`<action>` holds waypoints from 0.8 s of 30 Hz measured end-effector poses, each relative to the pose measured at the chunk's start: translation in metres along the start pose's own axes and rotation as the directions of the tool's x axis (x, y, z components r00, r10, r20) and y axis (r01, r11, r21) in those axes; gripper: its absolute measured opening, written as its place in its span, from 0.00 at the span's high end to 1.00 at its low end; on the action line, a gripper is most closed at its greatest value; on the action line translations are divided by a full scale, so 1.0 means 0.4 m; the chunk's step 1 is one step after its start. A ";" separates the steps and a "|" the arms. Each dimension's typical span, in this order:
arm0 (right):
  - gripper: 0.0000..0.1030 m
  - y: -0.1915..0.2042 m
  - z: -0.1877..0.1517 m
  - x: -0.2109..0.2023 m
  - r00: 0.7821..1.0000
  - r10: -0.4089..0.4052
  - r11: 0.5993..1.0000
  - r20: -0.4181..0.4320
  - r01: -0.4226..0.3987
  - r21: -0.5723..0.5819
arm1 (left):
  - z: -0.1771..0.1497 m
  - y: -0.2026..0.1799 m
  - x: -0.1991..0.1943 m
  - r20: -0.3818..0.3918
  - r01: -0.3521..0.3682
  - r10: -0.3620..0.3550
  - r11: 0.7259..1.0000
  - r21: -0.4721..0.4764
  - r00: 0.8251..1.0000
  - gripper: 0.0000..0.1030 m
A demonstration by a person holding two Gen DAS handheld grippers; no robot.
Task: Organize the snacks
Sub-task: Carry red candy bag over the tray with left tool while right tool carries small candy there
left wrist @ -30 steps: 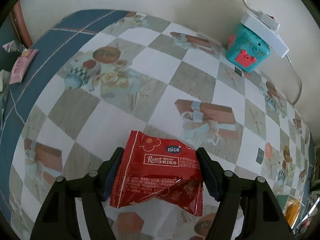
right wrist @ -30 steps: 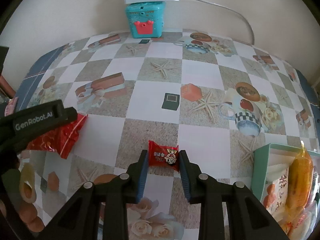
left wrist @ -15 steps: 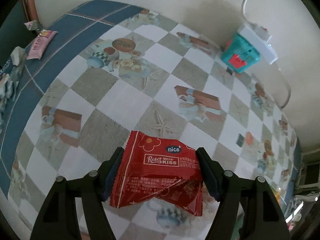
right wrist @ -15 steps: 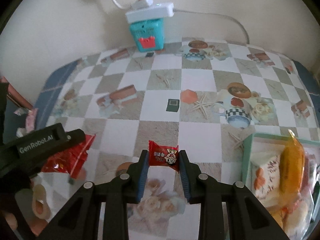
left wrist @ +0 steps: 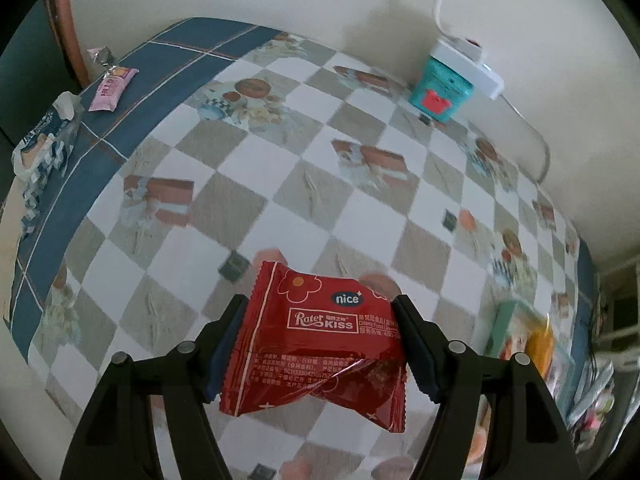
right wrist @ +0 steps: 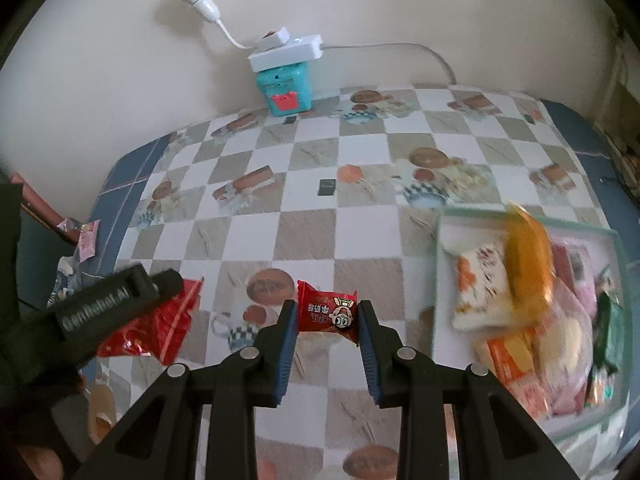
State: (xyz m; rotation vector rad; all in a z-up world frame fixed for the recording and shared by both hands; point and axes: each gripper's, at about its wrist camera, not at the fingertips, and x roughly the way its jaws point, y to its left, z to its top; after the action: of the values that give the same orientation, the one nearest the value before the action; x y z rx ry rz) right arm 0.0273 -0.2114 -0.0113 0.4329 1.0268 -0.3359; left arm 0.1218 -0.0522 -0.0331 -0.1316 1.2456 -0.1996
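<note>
L gripper (left wrist: pixel 320 334): jaws clamped on red Rater Kiss packet (left wrist: pixel 320 344), held above checkered surface (left wrist: pixel 280 184). R gripper (right wrist: pixel 327 320): jaws narrow, gripping small red candy (right wrist: pixel 327 311), left of green snack tray (right wrist: pixel 438 280).

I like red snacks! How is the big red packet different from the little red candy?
The red packet is bigger and crumpled, printed with flowers; the small candy shows a cartoon face. The left gripper grips the packet, the right gripper the candy. Both are red, sealed, lifted.
</note>
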 end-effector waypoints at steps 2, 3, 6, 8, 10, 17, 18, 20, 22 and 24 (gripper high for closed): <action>0.69 -0.012 -0.014 -0.028 1.000 0.010 1.000 0.018 -0.010 0.011 | -0.015 -0.005 -0.009 -0.004 0.024 -0.024 1.000 0.007 1.000 0.28; 0.69 -0.021 -0.022 -0.045 1.000 0.010 1.000 0.030 -0.010 0.016 | -0.022 -0.008 -0.017 -0.002 0.034 -0.034 0.999 0.010 0.999 0.28; 0.69 -0.053 -0.039 -0.086 0.998 -0.008 0.999 0.059 0.005 0.038 | -0.047 -0.023 -0.044 0.024 0.035 -0.036 0.999 0.032 0.999 0.28; 0.69 -0.077 -0.046 -0.106 0.998 -0.015 0.998 0.067 0.010 0.062 | -0.065 -0.035 -0.060 0.036 0.039 -0.040 0.998 0.048 0.999 0.28; 0.69 -0.107 -0.053 -0.118 0.998 -0.037 0.995 0.057 0.032 0.096 | -0.079 -0.049 -0.071 0.042 0.045 -0.048 0.997 0.061 0.998 0.28; 0.69 -0.201 -0.055 -0.114 0.999 -0.047 0.981 0.014 0.043 0.191 | -0.127 -0.130 -0.072 0.030 0.050 -0.055 0.987 0.152 0.998 0.28; 0.69 -0.210 -0.053 -0.116 0.999 -0.050 0.979 0.015 0.046 0.199 | -0.133 -0.143 -0.068 0.024 0.052 -0.057 0.985 0.163 0.998 0.28; 0.69 -0.229 -0.052 -0.122 0.998 -0.056 0.976 0.020 0.050 0.212 | -0.147 -0.170 -0.060 0.009 0.066 -0.069 0.980 0.186 0.998 0.28; 0.69 -0.258 -0.050 -0.127 0.998 -0.062 0.970 0.021 0.055 0.237 | -0.162 -0.195 -0.053 -0.004 0.076 -0.077 0.975 0.207 0.997 0.28; 0.69 -0.291 -0.051 -0.131 0.997 -0.071 0.961 0.018 0.064 0.268 | -0.180 -0.225 -0.046 -0.012 0.077 -0.077 0.968 0.239 0.997 0.28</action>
State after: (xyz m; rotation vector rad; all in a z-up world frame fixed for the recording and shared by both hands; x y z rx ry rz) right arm -0.0668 -0.2986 0.0037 0.6352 0.9746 -0.5438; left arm 0.0407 -0.1352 -0.0200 0.0292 1.2103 -0.4158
